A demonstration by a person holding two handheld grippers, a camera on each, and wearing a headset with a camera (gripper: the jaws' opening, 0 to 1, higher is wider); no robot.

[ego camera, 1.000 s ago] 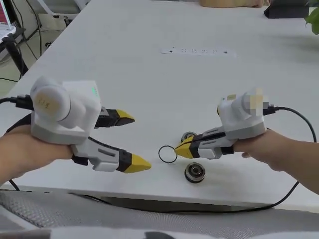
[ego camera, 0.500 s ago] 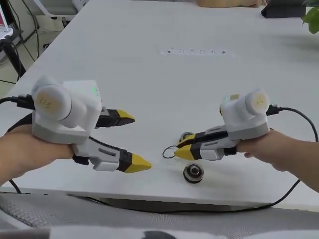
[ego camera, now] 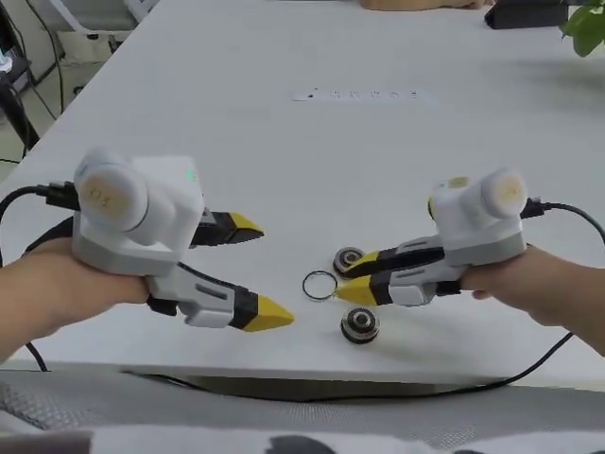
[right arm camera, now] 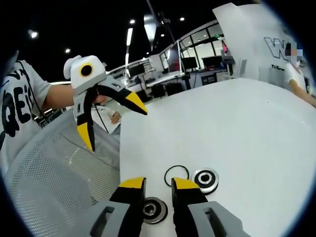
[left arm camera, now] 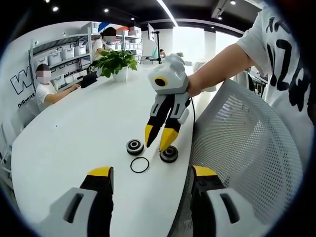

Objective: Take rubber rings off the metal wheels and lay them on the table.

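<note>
Two small wheels flank the loose ring on the white table: the far round metal wheel and the near round metal wheel by the table's edge. The thin black rubber ring lies flat on the tabletop between them. The right gripper hangs low just behind the ring, its yellow-tipped jaws a narrow gap apart and holding nothing. It points along a line that passes between the two wheels, so each wheel sits just to one side of its tips. The left gripper is well apart to the other side, jaws spread wide and empty, facing the same cluster. The right gripper is plainly nearer both wheels. The ring seems already laid down; whether either wheel carries rubber is too small to tell.
</note>
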